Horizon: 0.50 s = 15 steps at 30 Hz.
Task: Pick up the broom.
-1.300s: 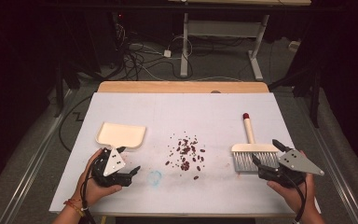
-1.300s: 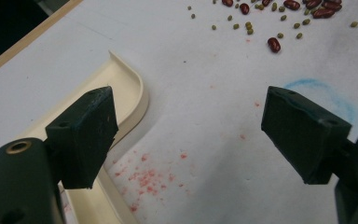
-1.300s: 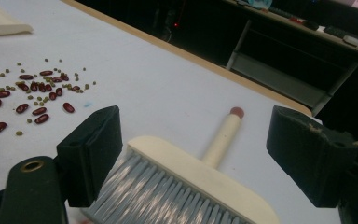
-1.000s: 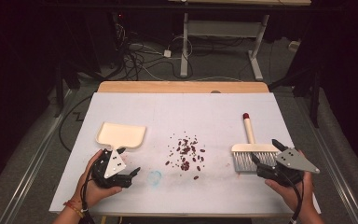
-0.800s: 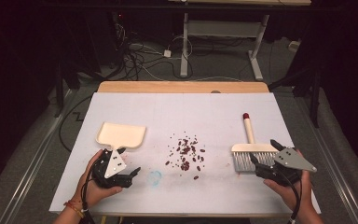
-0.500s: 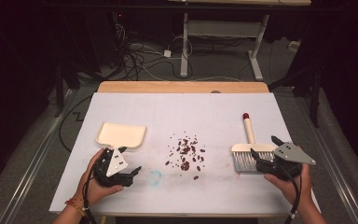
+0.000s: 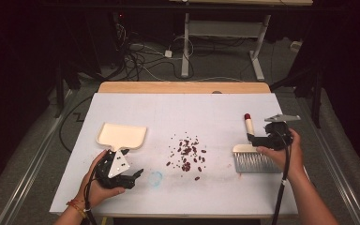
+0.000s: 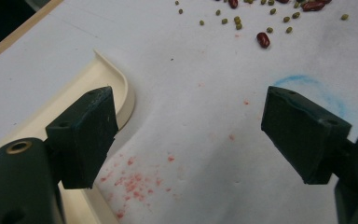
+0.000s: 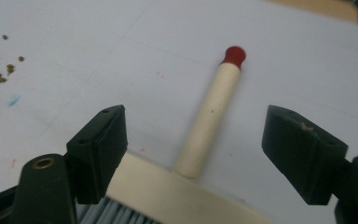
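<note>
Hovering over the brush (image 7: 253,152), the right claw (image 9: 193,154) is spread wide with the cream handle (image 9: 209,116) lying between its jaws, likely getting ready to pinch it. The left claw (image 8: 186,135) is also wide apart, gripping nothing, just beside the dustpan (image 7: 121,136) handle, probably to pick it up. The spilled beans (image 7: 186,153) are lying in the middle of the white tabletop (image 7: 183,112), between both tools, waiting to be swept. No words or labels are showing anywhere.
</note>
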Motion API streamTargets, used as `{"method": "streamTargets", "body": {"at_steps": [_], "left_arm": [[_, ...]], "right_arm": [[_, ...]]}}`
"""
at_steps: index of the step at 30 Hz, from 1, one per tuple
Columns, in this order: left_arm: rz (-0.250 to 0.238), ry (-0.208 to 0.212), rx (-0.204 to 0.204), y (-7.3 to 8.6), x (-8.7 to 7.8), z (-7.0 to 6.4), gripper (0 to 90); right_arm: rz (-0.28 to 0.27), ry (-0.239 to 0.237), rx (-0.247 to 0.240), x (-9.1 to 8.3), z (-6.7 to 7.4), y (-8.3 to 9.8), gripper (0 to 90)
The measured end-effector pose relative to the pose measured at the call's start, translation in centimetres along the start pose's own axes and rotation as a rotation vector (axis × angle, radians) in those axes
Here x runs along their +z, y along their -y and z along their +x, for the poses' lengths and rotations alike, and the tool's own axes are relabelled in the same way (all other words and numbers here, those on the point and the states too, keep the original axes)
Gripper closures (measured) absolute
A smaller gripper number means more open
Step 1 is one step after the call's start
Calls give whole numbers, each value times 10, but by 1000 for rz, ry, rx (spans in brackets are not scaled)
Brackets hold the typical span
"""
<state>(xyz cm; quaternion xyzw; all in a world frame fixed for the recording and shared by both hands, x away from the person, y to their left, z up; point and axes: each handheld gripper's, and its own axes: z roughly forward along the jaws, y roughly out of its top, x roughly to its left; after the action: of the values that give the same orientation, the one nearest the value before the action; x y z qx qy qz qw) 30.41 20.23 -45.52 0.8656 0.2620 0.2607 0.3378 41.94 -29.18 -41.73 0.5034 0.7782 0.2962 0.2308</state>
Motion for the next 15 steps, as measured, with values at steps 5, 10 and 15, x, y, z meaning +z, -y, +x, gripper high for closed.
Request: {"method": "streamTargets", "body": {"at_steps": [5, 10, 15], "left_arm": [[12, 14, 10, 1, 2, 0, 178], [10, 18, 0, 2, 1, 1, 178], [16, 33, 12, 0, 3, -1, 178]], "right_arm": [[144, 25, 33, 38, -8, -11, 251], [227, 7, 131, 61, -24, -16, 358], [273, 28, 77, 66, -16, -23, 566]]}}
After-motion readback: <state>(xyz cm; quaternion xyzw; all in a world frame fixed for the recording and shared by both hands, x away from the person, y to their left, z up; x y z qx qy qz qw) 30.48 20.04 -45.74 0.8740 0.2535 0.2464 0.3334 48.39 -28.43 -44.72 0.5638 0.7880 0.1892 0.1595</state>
